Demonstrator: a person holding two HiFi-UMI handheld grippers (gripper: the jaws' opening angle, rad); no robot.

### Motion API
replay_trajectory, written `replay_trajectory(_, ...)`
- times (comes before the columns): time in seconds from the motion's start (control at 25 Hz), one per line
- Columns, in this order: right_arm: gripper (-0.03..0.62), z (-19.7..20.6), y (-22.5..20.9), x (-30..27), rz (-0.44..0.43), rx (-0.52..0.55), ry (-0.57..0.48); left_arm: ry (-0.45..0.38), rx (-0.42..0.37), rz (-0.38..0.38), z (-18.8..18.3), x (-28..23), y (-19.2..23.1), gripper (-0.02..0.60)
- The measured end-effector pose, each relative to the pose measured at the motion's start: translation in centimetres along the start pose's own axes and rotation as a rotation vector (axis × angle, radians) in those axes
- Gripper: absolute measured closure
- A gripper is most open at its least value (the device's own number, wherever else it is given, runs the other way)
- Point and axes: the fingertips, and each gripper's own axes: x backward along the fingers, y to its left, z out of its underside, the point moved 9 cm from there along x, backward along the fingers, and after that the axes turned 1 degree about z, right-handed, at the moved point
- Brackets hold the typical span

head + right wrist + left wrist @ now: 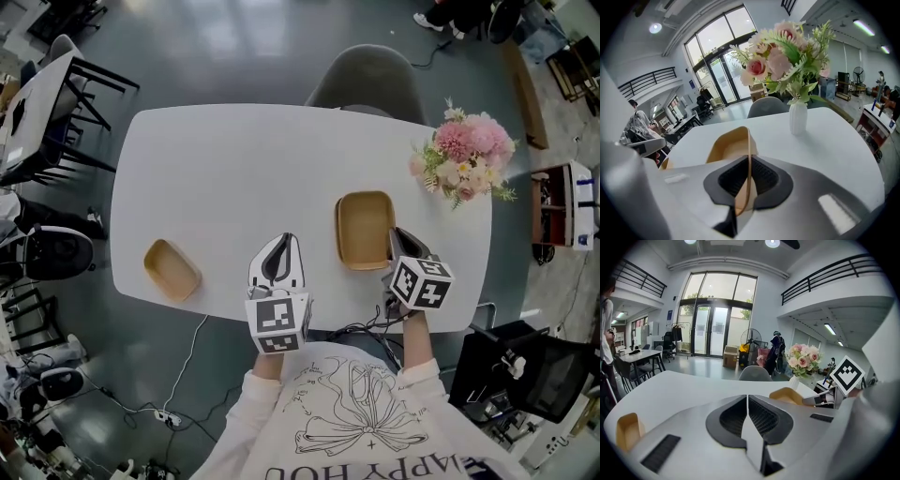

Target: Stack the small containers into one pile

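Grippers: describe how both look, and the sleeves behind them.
Left gripper and right gripper match: light grey shells tapering to two jaws lined with black ribbed pads. Each carries a white cube with black square markers. Black cables hang near the right one. Sleeves are white.

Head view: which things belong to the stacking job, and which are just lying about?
Job:
right container, its wall pinched in the right gripper
left container, standing free
left gripper, shut and empty

Lying about:
bouquet
chair
cables
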Motion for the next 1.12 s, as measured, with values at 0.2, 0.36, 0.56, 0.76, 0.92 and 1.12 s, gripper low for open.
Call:
replay_trajectory(0.2, 0.563, 0.7, -0.6, -1.5, -0.027, 0.0, 0.043, 0.014, 0.006, -0.028, 0.4, -0.5, -0.2, 0.565)
replay_trajectory(0.36, 0.563, 1.2, -1.0, -2.5, -0.047, -0.001, 0.057, 0.019, 0.007, -0.045, 0.5, -0.7, -0.4, 0.565)
replay_trajectory(0.56, 0.562, 1.7, -0.8, -3.5, -0.042, 0.029, 0.079, 0.03, 0.016, -0.066, 1.0, -0.6, -0.4, 0.565)
replay_trajectory(0.76, 0.546, 2.2, -1.1, -4.1, -0.023, 0.042, 0.099, 0.032, 0.023, -0.083, 1.3, -0.3, -0.4, 0.565)
replay_trajectory(0.92, 0.436, 1.8, -0.9, -3.8, 0.006, 0.088, 0.083, 0.027, 0.032, -0.102, 1.6, 0.1, -0.4, 0.565)
replay_trajectory(1.12, 0.436, 0.8, 1.6, -3.0, 0.0, 0.187, 0.001, 0.016, 0.073, -0.154, 2.4, 1.5, 0.2, 0.565)
